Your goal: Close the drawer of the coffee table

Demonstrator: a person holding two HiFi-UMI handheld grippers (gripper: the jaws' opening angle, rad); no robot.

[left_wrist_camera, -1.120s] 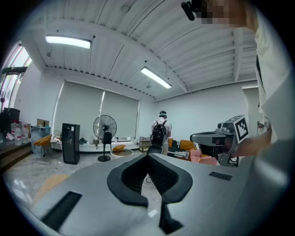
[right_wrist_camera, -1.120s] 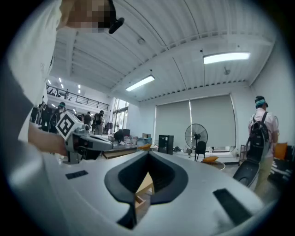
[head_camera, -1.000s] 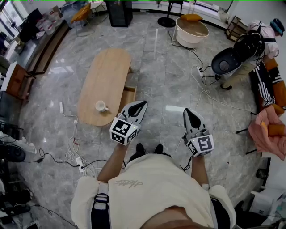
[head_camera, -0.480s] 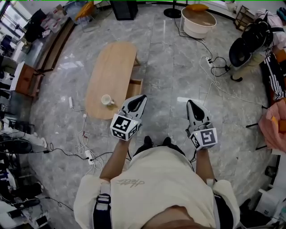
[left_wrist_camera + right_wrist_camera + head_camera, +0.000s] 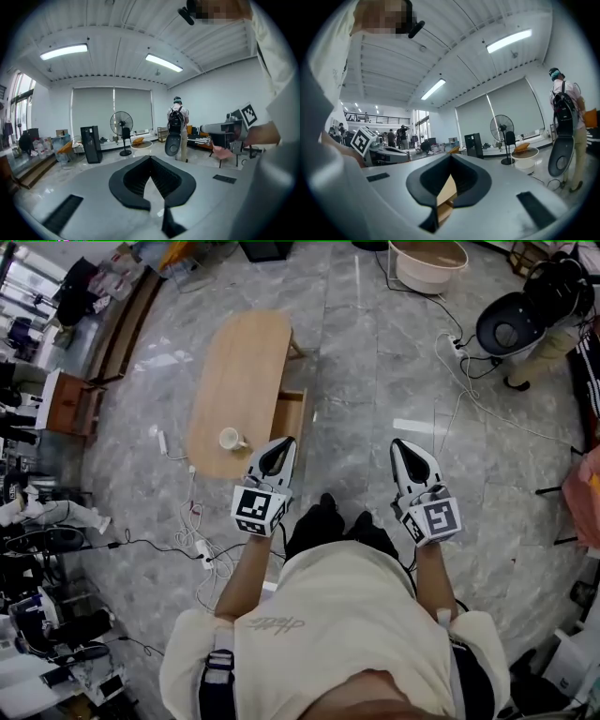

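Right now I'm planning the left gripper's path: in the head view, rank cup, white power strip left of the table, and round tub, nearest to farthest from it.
1. Cup, on the table, just left of the left gripper.
2. White power strip, beyond the table's left edge.
3. Round tub, far ahead, to the right.

cup (image 5: 229,438) upright | power strip (image 5: 202,548) on floor | standing fan (image 5: 121,124) | round tub (image 5: 422,284), seemingly empty
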